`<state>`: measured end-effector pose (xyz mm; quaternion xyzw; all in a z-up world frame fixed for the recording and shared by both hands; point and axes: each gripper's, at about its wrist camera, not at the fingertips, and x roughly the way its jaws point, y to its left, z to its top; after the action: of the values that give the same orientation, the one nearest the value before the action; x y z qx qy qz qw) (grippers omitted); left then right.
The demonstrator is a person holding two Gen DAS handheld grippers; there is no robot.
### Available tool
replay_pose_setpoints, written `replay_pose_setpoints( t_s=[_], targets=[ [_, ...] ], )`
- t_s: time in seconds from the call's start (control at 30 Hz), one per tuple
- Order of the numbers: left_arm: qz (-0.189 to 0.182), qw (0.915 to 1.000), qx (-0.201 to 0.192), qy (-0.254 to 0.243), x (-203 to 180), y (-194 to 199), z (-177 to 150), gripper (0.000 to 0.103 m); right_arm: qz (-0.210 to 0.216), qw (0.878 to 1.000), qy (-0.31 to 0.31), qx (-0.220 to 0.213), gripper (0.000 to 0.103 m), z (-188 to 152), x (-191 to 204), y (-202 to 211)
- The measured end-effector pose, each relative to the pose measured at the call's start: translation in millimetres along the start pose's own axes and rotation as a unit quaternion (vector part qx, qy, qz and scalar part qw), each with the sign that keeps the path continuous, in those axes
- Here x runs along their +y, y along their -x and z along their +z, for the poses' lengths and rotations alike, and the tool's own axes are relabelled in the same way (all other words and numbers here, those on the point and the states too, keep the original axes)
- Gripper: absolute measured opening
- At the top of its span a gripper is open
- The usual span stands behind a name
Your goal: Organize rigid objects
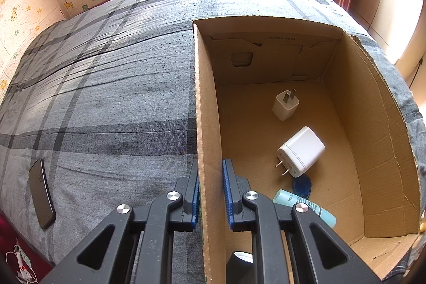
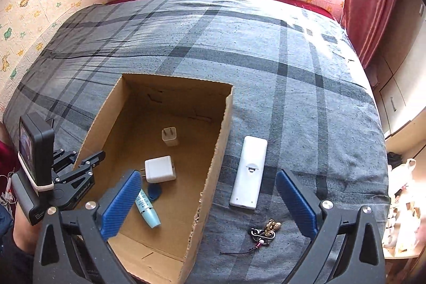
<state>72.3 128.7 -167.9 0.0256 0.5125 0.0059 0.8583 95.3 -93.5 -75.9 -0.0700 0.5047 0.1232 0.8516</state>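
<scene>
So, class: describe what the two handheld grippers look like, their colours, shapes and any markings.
Both grippers, left and right, have black angular linkage arms with triangular cut-outs and silver round pivot bolts. Their fingers carry blue ribbed pads. The left gripper also bears a black camera block and white lettering.

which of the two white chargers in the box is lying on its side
The larger charger, nearer the blue tube, lies on its side, prongs level. The smaller charger, farther back, stands with prongs up.
</scene>
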Motion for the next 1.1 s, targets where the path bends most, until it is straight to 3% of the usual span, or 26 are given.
replay_pose_setpoints(
  t_s=[0.2,0.5,1.1],
  targets=[
    [0.000,1.0000,0.000,0.000,0,0,0,0.017,-0.041,0.999,-0.025,0.014,0.103,-18,-37,-8],
    [0.001,1.0000,0.000,-0.001,0,-1,0,0.017,-0.068,0.995,-0.059,0.048,0.103,-56,-72,-38],
    [0.003,1.0000,0.001,-0.003,-1,-1,0,0.017,-0.063,0.987,-0.093,0.113,0.103,-123,-87,-114]
  ],
)
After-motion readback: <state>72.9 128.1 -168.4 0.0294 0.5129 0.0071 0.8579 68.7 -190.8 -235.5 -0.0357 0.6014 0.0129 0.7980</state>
